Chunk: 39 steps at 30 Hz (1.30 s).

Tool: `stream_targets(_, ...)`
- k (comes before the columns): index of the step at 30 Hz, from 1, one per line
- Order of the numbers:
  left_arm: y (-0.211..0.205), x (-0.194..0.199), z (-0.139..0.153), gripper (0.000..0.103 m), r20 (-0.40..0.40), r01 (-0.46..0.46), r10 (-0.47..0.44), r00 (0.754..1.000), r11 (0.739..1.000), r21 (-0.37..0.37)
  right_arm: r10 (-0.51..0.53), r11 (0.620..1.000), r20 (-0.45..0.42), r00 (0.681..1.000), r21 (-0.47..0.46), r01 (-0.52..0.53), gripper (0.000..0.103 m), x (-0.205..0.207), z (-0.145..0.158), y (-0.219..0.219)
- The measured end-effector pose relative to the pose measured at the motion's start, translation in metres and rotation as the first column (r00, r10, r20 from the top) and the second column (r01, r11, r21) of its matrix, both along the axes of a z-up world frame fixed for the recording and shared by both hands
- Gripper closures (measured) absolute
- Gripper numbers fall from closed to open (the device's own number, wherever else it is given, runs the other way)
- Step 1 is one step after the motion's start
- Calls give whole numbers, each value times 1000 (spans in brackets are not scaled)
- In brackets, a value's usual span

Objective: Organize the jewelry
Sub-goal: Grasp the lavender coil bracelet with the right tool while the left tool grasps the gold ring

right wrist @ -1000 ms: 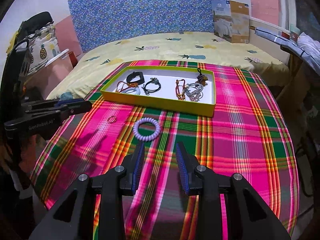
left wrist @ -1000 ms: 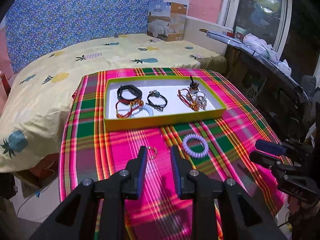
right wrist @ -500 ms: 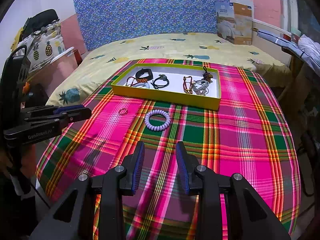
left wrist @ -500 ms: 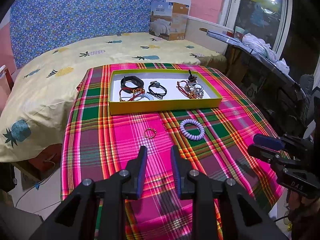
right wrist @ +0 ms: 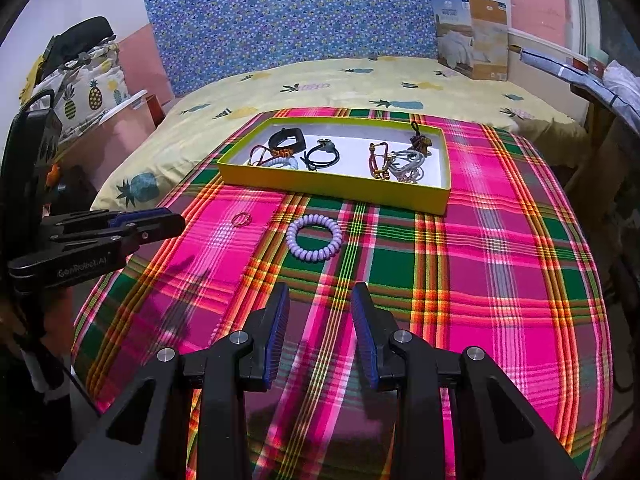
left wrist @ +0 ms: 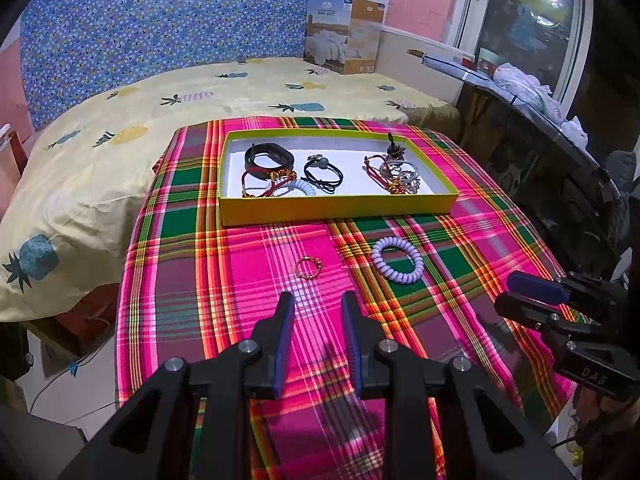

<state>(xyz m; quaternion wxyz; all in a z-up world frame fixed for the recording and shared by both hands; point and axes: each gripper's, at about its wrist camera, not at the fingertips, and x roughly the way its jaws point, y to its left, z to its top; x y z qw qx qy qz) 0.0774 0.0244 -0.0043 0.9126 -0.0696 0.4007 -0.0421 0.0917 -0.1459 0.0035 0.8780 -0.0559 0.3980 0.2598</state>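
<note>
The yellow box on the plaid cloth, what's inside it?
Inside the yellow box lie a black band, a black hair tie, red cords and a tangle of bracelets. The front wall hides the nearest strip of the floor.

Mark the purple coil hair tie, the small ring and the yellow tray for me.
purple coil hair tie (left wrist: 397,265): left wrist view, on its near coils.
small ring (left wrist: 308,268): left wrist view, on the thin hoop lying on the cloth.
yellow tray (right wrist: 336,189): right wrist view, on its near outer wall.
</note>
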Motion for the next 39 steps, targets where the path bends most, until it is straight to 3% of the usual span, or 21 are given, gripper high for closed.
stream_targets(24, -8, 60, -42, 78, -90, 29, -27, 996, 999, 23, 5, 999, -87, 996, -41, -9, 70, 82, -40, 32)
stream_targets(31, -17, 61, -43, 78, -76, 33, -25, 997, 995, 99, 42, 992, -50, 998, -118, -48, 92, 83, -46, 46)
stream_targets(35, -24, 60, -45, 78, -59, 30, -21, 998, 989, 147, 47, 990, -38, 998, -131, -52, 94, 79, -45, 46)
stream_targets(39, -23, 60, -44, 80, -57, 30, -22, 998, 989, 148, 40, 992, -41, 998, -114, -44, 94, 76, -45, 40)
